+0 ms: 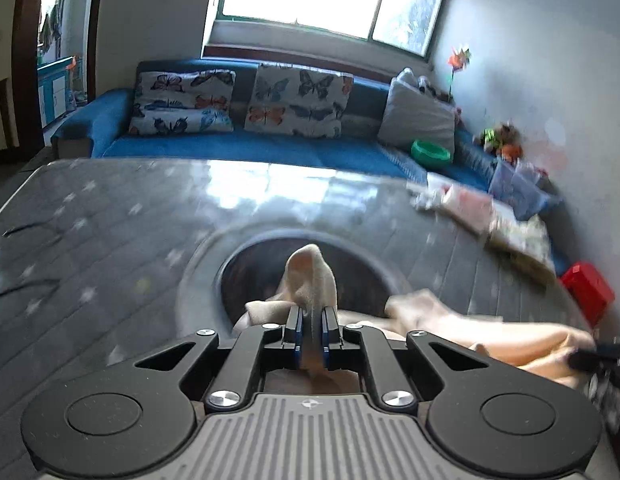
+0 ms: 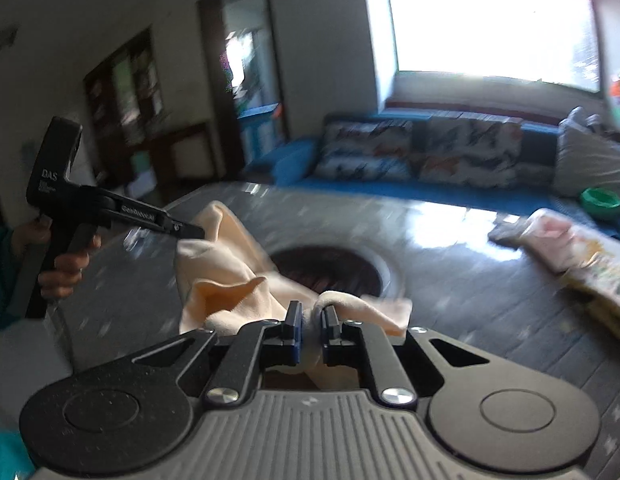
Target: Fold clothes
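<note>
You have the peach cloth (image 2: 217,276) pinched in both claws. Your left claw (image 1: 312,322) is pressed tight on one bunched bit, and your right claw (image 2: 310,320) is squeezed on another bit, so you can lift it and spread it out. The cloth hangs just above the counter (image 1: 109,232), over the round dark hole (image 2: 330,270) in its middle. Past the hole, at the counter's far edge, lies a pile of folded clothes (image 2: 570,248); yours likely goes there later.

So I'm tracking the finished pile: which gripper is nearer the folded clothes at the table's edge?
Right, probably. The right gripper holds the peach cloth beside the folded clothes; the left gripper grips the cloth's far end, farther away.
</note>
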`<state>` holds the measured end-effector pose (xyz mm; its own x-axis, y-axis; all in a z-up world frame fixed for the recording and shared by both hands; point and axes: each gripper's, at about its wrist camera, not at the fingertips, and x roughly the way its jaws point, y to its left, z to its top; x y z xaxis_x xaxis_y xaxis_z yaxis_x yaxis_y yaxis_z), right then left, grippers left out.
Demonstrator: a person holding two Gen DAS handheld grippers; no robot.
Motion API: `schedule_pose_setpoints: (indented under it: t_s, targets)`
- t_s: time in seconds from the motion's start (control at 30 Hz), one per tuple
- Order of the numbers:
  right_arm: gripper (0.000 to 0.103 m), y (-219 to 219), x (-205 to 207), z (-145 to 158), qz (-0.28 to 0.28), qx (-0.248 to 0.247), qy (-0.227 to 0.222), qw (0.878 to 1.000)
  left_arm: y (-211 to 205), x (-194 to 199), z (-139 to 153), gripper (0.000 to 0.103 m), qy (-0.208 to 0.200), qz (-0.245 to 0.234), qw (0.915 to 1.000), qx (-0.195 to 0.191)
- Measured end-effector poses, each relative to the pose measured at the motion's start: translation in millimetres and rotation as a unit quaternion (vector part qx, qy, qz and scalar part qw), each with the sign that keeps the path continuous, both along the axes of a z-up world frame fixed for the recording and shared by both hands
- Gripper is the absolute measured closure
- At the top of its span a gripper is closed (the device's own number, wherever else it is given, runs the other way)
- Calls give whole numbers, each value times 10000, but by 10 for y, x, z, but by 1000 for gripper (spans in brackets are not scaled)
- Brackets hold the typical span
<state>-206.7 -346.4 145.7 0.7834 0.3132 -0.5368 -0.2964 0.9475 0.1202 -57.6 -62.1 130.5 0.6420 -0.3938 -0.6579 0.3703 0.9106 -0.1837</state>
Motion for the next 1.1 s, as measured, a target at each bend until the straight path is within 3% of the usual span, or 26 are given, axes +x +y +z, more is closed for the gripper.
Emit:
schedule_pose_setpoints:
  t_s: [0.17,0.3,0.37,0.5,0.57,0.63,0.77,0.83,1.1]
  targets:
    - [90,184,-206,-147,395,-29,555,9977,266,-307,-378,92,644,-72,9977,212]
    - [85,156,-217,-148,432,141,634,9969,410,-462,-604,91,866,5,9950,505]
    - [84,137,-177,-128,387,115,614,9973,479,-471,-651,85,951,53,9940,530]
    - [77,98,95,-171,183,-84,637,9978,555,-494,-603,79,811,110,9948,604]
    - [71,68,326,-260,3,-178,729,9972,583,-495,-572,66,691,99,9958,585]
    - [66,67,525,-362,-162,-260,821,9962,582,-460,-518,61,527,104,9967,604]
    - [65,40,922,-572,-365,-166,1062,9935,512,-337,-432,57,326,60,9978,579]
    - [59,39,1077,-676,-473,-231,1112,9924,466,-262,-416,56,283,41,9981,546]
    - [59,-129,1507,-1003,-1053,5,1455,9837,162,-27,-411,52,175,-229,9986,438]
